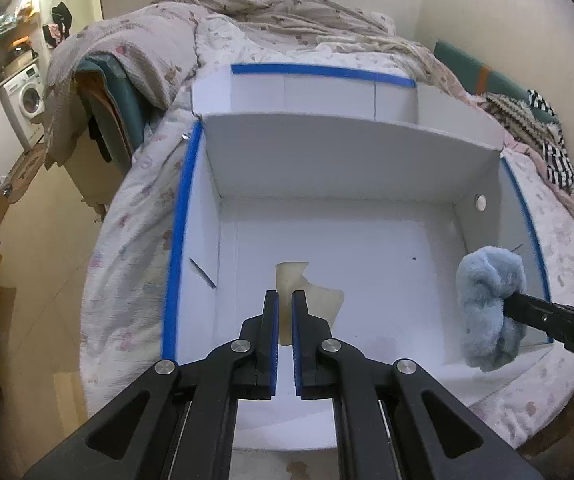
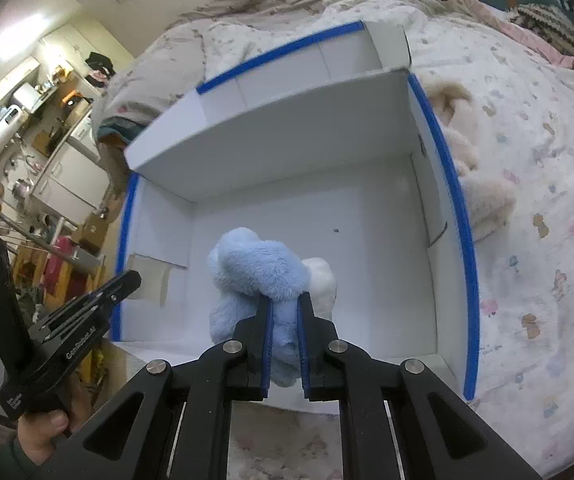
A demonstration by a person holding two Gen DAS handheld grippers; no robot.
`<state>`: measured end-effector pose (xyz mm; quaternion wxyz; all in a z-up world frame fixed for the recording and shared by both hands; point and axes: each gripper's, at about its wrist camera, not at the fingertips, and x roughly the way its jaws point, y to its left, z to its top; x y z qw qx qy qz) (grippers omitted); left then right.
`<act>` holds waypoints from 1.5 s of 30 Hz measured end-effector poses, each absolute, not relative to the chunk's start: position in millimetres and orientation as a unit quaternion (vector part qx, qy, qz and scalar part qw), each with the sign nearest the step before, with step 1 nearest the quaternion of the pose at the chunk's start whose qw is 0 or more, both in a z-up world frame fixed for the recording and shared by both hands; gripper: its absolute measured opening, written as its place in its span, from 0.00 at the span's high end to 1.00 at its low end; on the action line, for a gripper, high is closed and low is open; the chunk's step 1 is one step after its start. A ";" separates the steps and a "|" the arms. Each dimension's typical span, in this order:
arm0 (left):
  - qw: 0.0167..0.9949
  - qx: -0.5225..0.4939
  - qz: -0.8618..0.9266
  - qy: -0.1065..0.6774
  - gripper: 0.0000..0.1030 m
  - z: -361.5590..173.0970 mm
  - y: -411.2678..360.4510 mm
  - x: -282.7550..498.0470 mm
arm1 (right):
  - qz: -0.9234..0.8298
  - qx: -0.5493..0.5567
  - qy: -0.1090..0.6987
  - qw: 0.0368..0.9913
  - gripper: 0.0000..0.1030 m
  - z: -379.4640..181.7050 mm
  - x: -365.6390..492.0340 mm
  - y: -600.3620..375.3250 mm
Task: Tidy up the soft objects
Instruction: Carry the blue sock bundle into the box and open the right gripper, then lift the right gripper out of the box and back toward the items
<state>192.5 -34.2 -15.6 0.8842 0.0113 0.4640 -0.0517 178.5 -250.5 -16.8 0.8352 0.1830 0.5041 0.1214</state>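
Right gripper (image 2: pixel 285 304) pinches fluffy blue plush toy (image 2: pixel 255 272) over white blue-edged cardboard box (image 2: pixel 465 240); left gripper (image 1: pixel 285 300) pressed together, empty. Risk: shallow pinch on fur slips, toy drops outside box.

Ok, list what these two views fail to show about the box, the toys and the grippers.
- Blue plush toy: the right gripper covers its lower part in the right wrist view, so what it depicts is unclear.
- Cream plush beside the box: the box wall hides most of it.
- Box rear compartment: the raised flap blocks its floor in both views.
- Left gripper: shut, nothing visibly between the fingers.
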 end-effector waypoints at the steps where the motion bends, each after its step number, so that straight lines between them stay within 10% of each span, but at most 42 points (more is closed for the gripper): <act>1: 0.884 0.013 -0.052 0.464 0.94 -18.8 -35.5 193.6 | 0.119 0.180 0.507 0.834 0.88 -21.5 177.9 -250.4; 27: 0.872 0.008 -0.062 0.486 0.88 -42.8 -39.1 189.0 | 0.067 0.160 0.537 0.826 0.77 -51.4 180.1 -259.2; 29: 0.872 0.013 -0.063 0.484 0.87 -42.3 -41.5 187.2 | 0.068 0.155 0.530 0.831 0.67 -48.0 179.3 -258.2; 31: 0.874 0.019 -0.064 0.482 0.85 -41.5 -44.1 186.1 | 0.070 0.154 0.522 0.836 0.31 -44.5 178.1 -258.3; 38: 0.889 0.029 -0.057 0.453 0.35 -31.0 -47.5 180.2 | 0.077 0.149 0.509 0.844 0.29 -36.7 176.8 -255.4; 45: 0.893 0.041 -0.044 0.445 0.32 -28.1 -50.6 180.3 | 0.077 0.136 0.494 0.855 0.00 -31.9 174.8 -249.8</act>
